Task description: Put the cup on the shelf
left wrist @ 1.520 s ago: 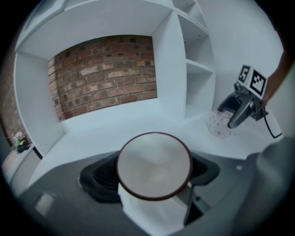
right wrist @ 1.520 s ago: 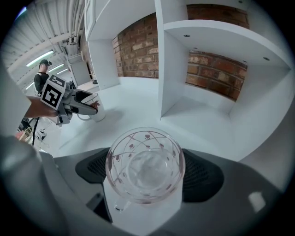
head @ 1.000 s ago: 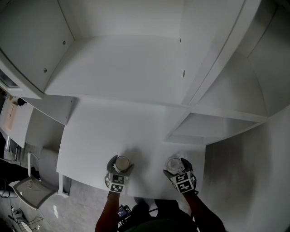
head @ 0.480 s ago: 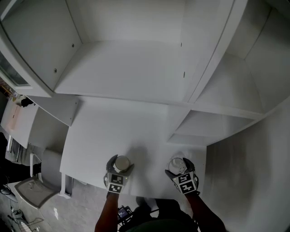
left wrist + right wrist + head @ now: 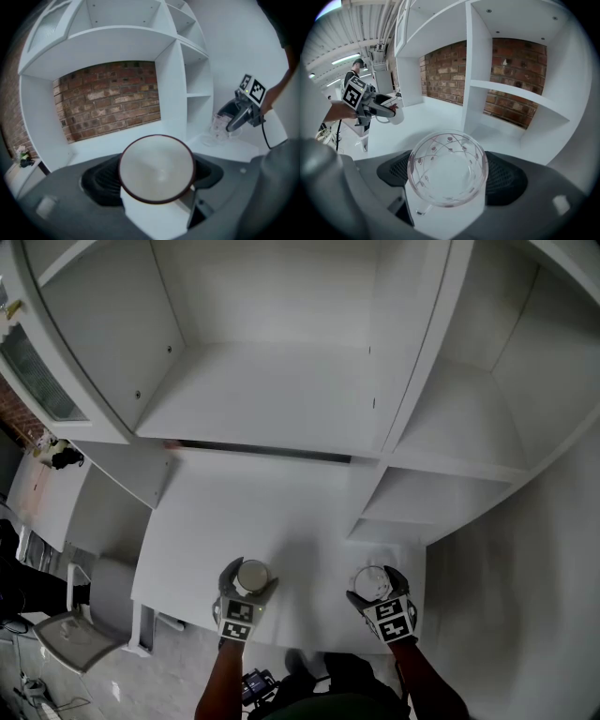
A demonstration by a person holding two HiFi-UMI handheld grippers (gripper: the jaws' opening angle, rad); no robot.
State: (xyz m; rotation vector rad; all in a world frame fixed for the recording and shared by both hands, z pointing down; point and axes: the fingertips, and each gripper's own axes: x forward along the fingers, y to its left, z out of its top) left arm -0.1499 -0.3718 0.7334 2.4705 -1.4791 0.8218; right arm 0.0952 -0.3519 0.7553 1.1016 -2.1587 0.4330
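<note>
A white shelf unit [image 5: 281,399] with one wide bay and a column of narrower compartments on its right rises over a white desk [image 5: 253,512]; a brick wall [image 5: 110,98] shows through its open back. A person's two bare forearms [image 5: 220,681] reach in from the desk's front edge, each hand working a pair of tongs. The left tongs [image 5: 249,579] are clenched on a white cup [image 5: 157,168] with a dark rim, which sits mouth-up between the jaws, over the front edge of the desk left of centre. The right tongs [image 5: 375,585] grasp a clear glass cup [image 5: 447,168] patterned with small flowers and fine crossing lines, its handle turned back toward the tongs, over the desk's front edge toward the right front corner, below the narrow compartments. The two cups are well apart. Both are outside the shelf unit, and whether either touches the desk cannot be told.
</note>
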